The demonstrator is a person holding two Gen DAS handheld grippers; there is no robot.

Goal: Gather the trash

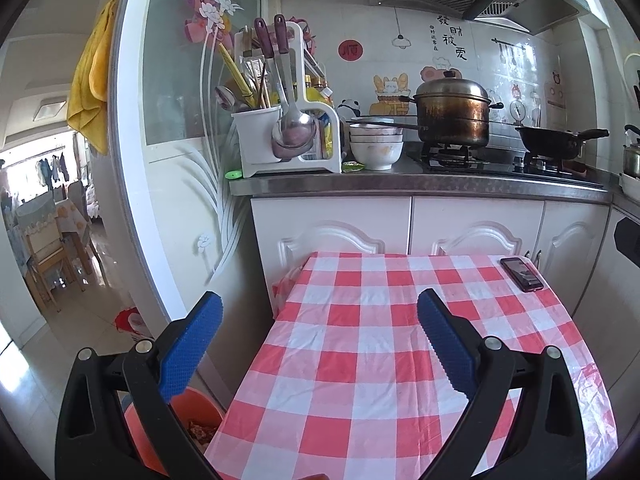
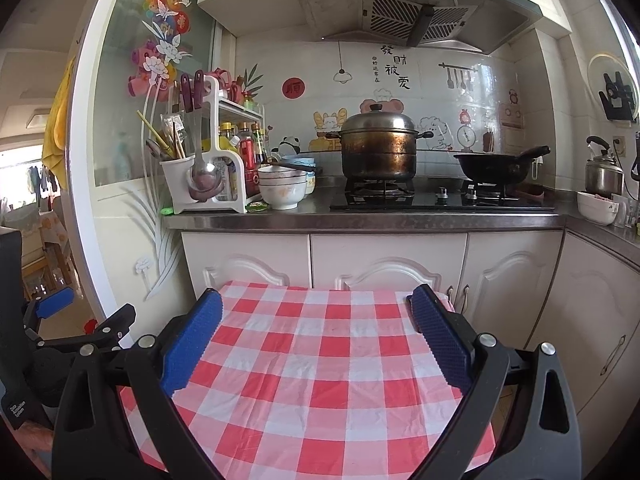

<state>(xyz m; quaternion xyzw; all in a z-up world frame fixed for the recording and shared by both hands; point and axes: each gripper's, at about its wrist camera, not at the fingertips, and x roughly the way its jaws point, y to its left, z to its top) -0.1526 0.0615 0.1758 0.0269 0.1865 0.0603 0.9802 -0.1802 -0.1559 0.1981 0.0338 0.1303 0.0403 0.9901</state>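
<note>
My left gripper (image 1: 318,306) is open above the left half of a small table (image 1: 360,360) covered in a red-and-white checked cloth, with nothing between its blue pads. Below its left finger an orange bin (image 1: 192,404) stands on the floor beside the table, brownish scraps (image 1: 202,428) inside. My right gripper (image 2: 316,300) is open too and hovers over the same table (image 2: 320,380), holding nothing. At the left edge of the right wrist view, one of the left gripper's blue pads (image 2: 56,304) shows. No loose trash is visible on the cloth.
A dark phone (image 1: 522,274) lies at the table's far right corner. Behind the table are white cabinets (image 2: 384,260) and a steel counter with a utensil rack (image 1: 288,120), stacked bowls (image 1: 376,144), a green wrapper (image 1: 354,166), a steamer pot (image 1: 452,116) and a wok (image 1: 552,142).
</note>
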